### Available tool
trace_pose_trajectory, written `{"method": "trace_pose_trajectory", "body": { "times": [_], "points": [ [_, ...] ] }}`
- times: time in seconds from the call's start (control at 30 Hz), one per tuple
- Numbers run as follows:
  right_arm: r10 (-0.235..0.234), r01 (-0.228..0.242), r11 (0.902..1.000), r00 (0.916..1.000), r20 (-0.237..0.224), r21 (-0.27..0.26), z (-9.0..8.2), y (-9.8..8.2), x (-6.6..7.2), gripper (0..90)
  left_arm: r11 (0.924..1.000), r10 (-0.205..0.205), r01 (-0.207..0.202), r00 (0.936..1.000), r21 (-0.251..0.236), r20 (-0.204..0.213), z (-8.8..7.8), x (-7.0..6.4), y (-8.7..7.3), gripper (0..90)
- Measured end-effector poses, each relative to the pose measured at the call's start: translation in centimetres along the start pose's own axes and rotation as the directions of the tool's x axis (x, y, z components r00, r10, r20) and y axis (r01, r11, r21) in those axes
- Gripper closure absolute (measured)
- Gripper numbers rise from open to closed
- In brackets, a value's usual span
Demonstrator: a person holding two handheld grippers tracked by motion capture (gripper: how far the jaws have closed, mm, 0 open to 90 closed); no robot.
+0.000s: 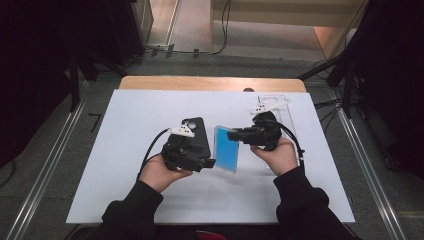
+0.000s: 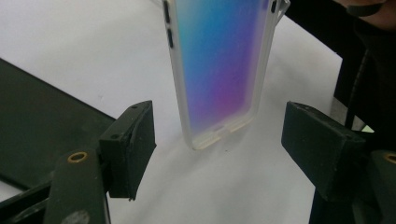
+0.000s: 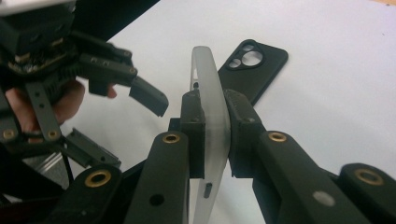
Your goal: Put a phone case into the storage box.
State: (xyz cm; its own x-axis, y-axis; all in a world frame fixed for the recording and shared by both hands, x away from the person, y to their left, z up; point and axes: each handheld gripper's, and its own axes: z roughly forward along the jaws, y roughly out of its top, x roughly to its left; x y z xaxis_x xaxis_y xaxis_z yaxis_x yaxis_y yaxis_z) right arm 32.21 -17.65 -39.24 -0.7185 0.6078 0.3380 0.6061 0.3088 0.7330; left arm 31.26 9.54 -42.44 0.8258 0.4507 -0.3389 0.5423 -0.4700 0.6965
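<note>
Frosted blue phone case [image 1: 226,148] — rounded, translucent rim.

Black case [image 1: 196,135] left of frosted case [image 1: 226,149]

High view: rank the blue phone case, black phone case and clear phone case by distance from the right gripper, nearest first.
1. Blue phone case: clamped in the right gripper, at centre.
2. Clear phone case: on the table just beyond the gripper's body.
3. Black phone case: lying at left, under the left gripper.
</note>
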Motion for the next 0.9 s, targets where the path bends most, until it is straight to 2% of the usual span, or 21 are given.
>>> {"method": "trace_pose_trajectory", "body": {
  "times": [0.13,0.17,0.3,0.37,0.4,0.47,0.5,0.53,0.57,0.63,0.67,0.7,0.73,0.8,0.83,0.87,0.9],
  "points": [
    [-0.025,0.026,0.9993,0.9990,-0.036,0.025,0.0,-0.1,0.1,76.9,0.9998,0.015,-0.015,0.9996,0.015,0.022,-0.2,0.1,0.1,27.9],
    [-0.048,0.050,0.9980,0.9969,-0.062,0.038,-0.1,-0.3,0.2,76.9,0.9994,0.028,-0.028,0.9994,0.019,0.023,-0.2,0.1,0.2,27.9],
    [-0.080,0.084,0.9955,0.9935,-0.081,0.044,0.0,-0.4,0.4,76.9,0.9987,0.043,-0.044,0.9980,0.027,0.047,-0.4,0.5,0.5,27.9],
    [-0.090,0.095,0.9947,0.9913,-0.096,0.040,-0.1,-0.5,0.5,76.9,0.9983,0.046,-0.048,0.9969,0.033,0.064,-0.5,0.6,0.6,31.5],
    [-0.118,0.121,0.9922,0.9868,-0.111,0.027,-0.1,-0.6,0.5,76.9,0.9981,0.056,-0.058,0.9955,0.021,0.077,-0.7,0.6,0.7,31.8],
    [-0.128,0.132,0.9911,0.9850,-0.115,0.021,-0.1,-0.7,0.6,76.9,0.9982,0.056,-0.058,0.9951,0.019,0.082,-0.7,0.6,0.9,31.8],
    [-0.147,0.151,0.9884,0.9813,-0.124,0.018,-0.1,-0.7,0.6,76.9,0.9975,0.064,-0.066,0.9944,0.024,0.084,-0.7,0.6,1.0,31.8],
    [-0.147,0.151,0.9884,0.9813,-0.124,0.018,-0.1,-0.7,0.6,76.9,0.9970,0.072,-0.074,0.9935,0.022,0.088,-0.7,0.6,1.1,31.8],
    [-0.163,0.167,0.9859,0.9767,-0.139,0.015,-0.1,-0.7,0.7,76.9,0.9962,0.083,-0.085,0.9923,0.019,0.092,-0.8,0.5,1.2,31.8],
    [-0.168,0.172,0.9850,0.9750,-0.145,0.014,-0.1,-0.7,0.8,76.9,0.9952,0.090,-0.093,0.9906,0.029,0.103,-0.8,0.6,1.4,31.7],
    [-0.188,0.193,0.9812,0.9685,-0.164,0.014,0.0,-0.7,0.8,76.9,0.9934,0.098,-0.104,0.9889,0.049,0.112,-0.8,0.5,1.7,31.7],
    [-0.188,0.193,0.9812,0.9685,-0.164,0.014,0.0,-0.7,0.8,76.9,0.9934,0.098,-0.104,0.9889,0.049,0.112,-0.8,0.5,1.7,31.7],
    [-0.202,0.207,0.9782,0.9630,-0.178,0.013,0.1,-0.7,0.9,76.9,0.9905,0.116,-0.123,0.9873,0.061,0.109,-0.9,0.5,1.9,31.7],
    [-0.206,0.212,0.9772,0.9605,-0.187,0.013,0.1,-0.7,1.0,76.9,0.9877,0.137,-0.145,0.9830,0.058,0.122,-0.9,0.4,2.0,31.7],
    [-0.222,0.229,0.9732,0.9534,-0.205,0.014,0.3,-0.6,1.1,76.9,0.9849,0.153,-0.162,0.9787,0.061,0.137,-1.0,0.4,2.2,31.7],
    [-0.226,0.234,0.9720,0.9506,-0.213,0.015,0.3,-0.6,1.2,76.9,0.9849,0.153,-0.162,0.9787,0.061,0.137,-1.0,0.4,2.2,31.8],
    [-0.234,0.243,0.9699,0.9469,-0.221,0.016,0.3,-0.6,1.3,76.9,0.9830,0.165,-0.175,0.9761,0.057,0.141,-1.1,0.4,2.2,31.8]
  ]
}}
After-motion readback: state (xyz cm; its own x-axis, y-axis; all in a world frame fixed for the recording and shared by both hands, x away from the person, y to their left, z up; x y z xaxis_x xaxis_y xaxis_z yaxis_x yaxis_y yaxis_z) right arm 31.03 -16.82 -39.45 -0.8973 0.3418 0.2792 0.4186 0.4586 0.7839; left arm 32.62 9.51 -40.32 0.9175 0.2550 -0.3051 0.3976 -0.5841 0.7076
